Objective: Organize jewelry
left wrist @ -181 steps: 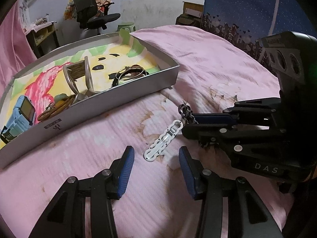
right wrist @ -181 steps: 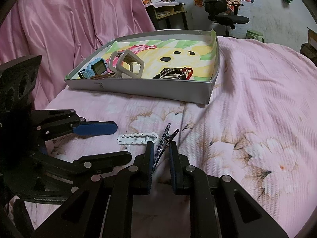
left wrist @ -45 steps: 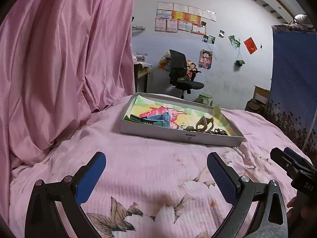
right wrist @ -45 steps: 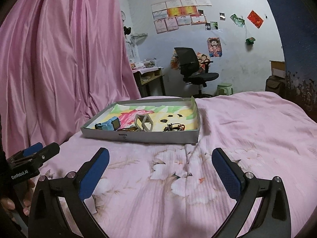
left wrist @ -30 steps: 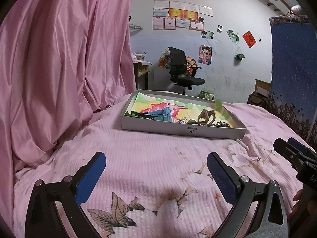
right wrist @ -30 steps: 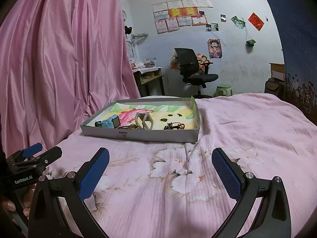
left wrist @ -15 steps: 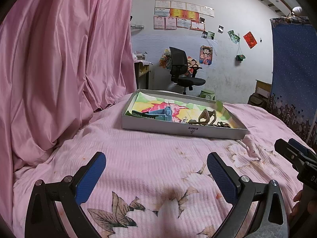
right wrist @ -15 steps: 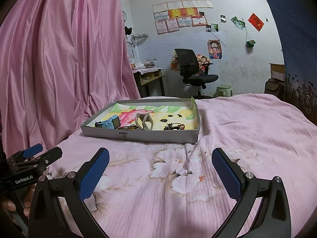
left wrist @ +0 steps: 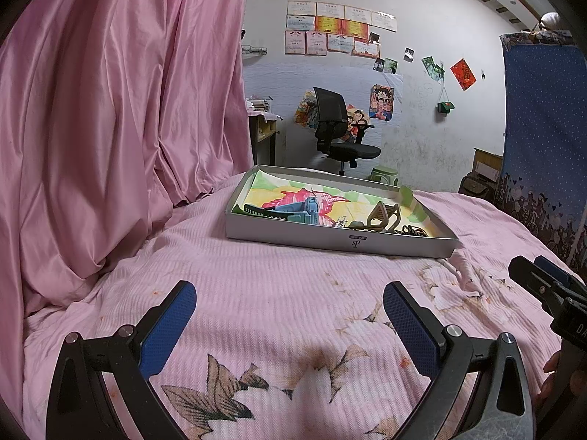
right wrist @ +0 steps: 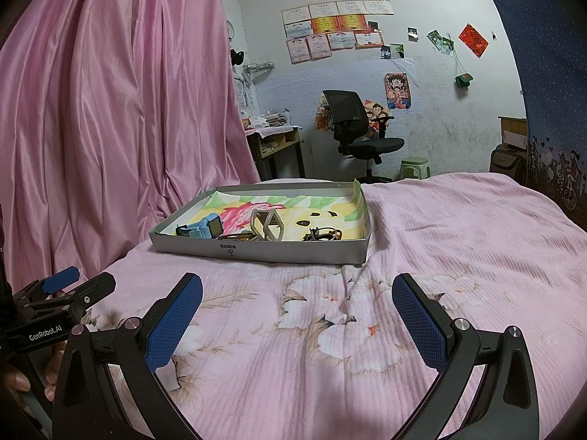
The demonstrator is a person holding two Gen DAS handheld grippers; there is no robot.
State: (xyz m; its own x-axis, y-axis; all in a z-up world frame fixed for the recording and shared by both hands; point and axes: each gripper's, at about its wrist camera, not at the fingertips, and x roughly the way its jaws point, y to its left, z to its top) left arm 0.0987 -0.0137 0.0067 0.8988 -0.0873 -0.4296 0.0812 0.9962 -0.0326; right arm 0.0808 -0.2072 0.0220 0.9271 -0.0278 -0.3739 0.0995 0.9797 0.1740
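We see the jewelry collected in a shallow grey tray point(right wrist: 256, 255) that rests on the bed point(right wrist: 458, 256). The tray's long axis runs left to right across both views, its labelled long wall facing the cameras. Inside, a blue watch point(right wrist: 203, 228) lies at the left end, its strap extending roughly along the tray's length. A beige angular hair claw point(right wrist: 268, 224) stands upright near the middle. A dark tangle of small pieces point(right wrist: 321, 235) sits toward the right end; we cannot tell what each piece is.

The left gripper point(left wrist: 290, 324) hovers above the pink floral bedspread, well apart from the tray, its blue-padded fingers point(left wrist: 167, 326) spread wide and holding nothing. The right gripper point(right wrist: 297, 321) is likewise clear of the tray, its fingers point(right wrist: 418, 321) wide apart and empty. Each gripper appears at the edge of the other's view.

A pink curtain point(right wrist: 110, 110) hangs to the left. A black office chair point(right wrist: 352, 124) stands against the far wall.
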